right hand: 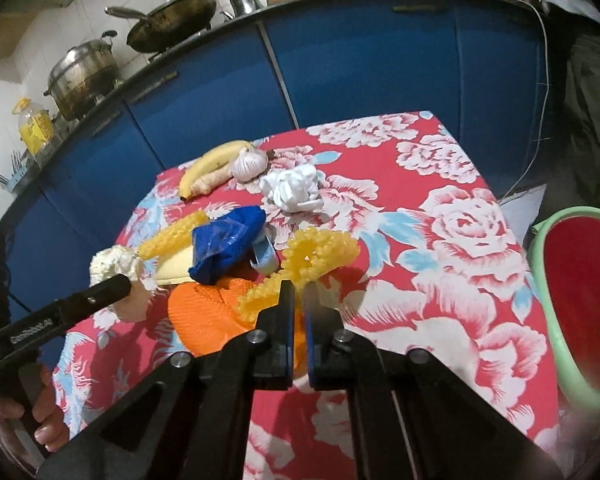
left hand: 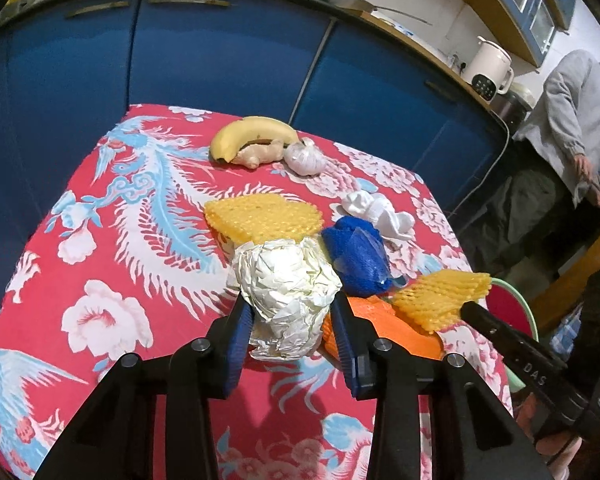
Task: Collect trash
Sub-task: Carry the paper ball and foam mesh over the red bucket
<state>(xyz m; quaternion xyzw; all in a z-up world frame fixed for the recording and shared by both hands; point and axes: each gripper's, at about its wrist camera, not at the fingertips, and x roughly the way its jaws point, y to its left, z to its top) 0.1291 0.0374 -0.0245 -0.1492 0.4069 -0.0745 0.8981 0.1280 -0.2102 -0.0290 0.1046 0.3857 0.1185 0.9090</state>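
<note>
Left wrist view: the left gripper (left hand: pixel 290 320) angles down over the red floral tablecloth (left hand: pixel 100 240), its blue pads clamped on either side of a crumpled white paper ball (left hand: pixel 288 292) at the near edge of the trash pile. Entering from the right, the right gripper (left hand: pixel 466 306) grips the near corner of a yellow foam net (left hand: pixel 440 296), whose long axis runs left–right. A second yellow foam net (left hand: pixel 264 216) lies flat behind the ball; one blue mesh wad (left hand: pixel 356 260), one orange net (left hand: pixel 380 320) and one white tissue clump (left hand: pixel 380 210) lie beside it. One banana (left hand: pixel 252 136), one ginger piece (left hand: pixel 260 154) and one garlic bulb (left hand: pixel 305 157) sit at the far edge. Right wrist view: the right gripper's jaws are pinched tight on the same net (right hand: pixel 300 272), which extends away from the fingertips. A green-rimmed red bin (right hand: pixel 580 300) stands beside the table at right.
</note>
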